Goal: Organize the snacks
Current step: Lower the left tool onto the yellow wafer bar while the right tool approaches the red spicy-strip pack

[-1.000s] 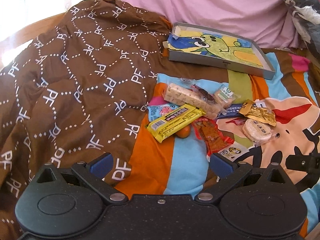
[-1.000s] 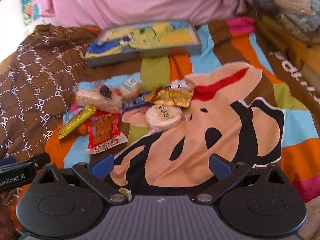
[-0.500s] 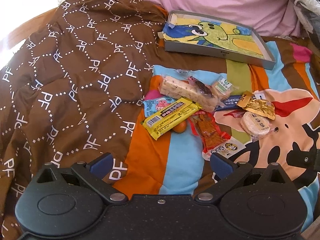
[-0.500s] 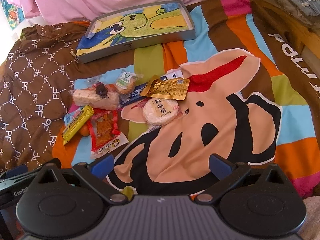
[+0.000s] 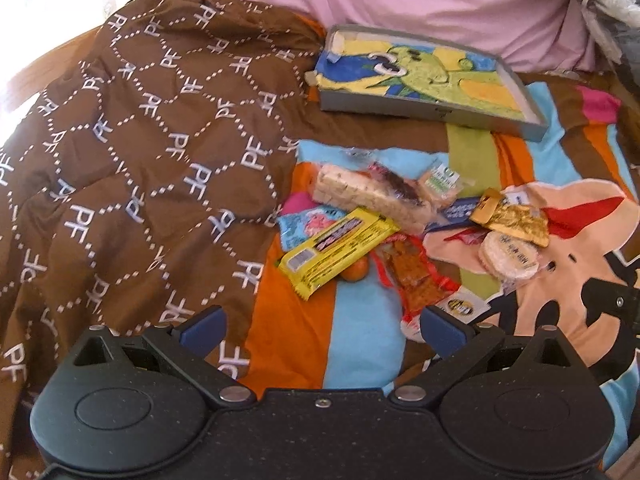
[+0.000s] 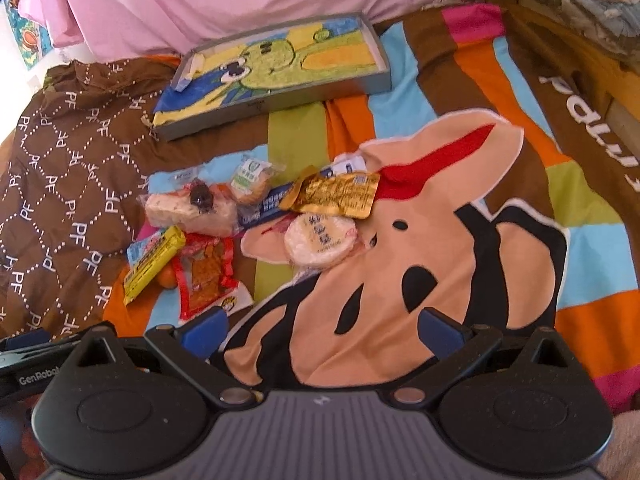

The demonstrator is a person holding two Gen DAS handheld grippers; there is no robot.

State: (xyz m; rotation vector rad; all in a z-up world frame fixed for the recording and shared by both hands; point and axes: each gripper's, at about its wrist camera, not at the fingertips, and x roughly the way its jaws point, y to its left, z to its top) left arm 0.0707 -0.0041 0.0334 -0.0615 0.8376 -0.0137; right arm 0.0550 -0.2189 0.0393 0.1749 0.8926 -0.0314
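A bed with a striped cartoon-print blanket (image 6: 460, 240) carries a heap of wrapped snacks: a yellow bar wrapper (image 5: 336, 250), a round white rice cracker (image 6: 318, 240), a gold foil packet (image 6: 334, 194). A shallow grey tray (image 6: 280, 98) lies beyond them. Both the left gripper (image 5: 320, 326) and the right gripper (image 6: 322, 328) hover with jaws released, empty.

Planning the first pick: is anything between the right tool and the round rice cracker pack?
Nothing visible. The right tool hangs open over bare blanket, with the round rice cracker pack ahead. The gold packet overlaps only its far edge.
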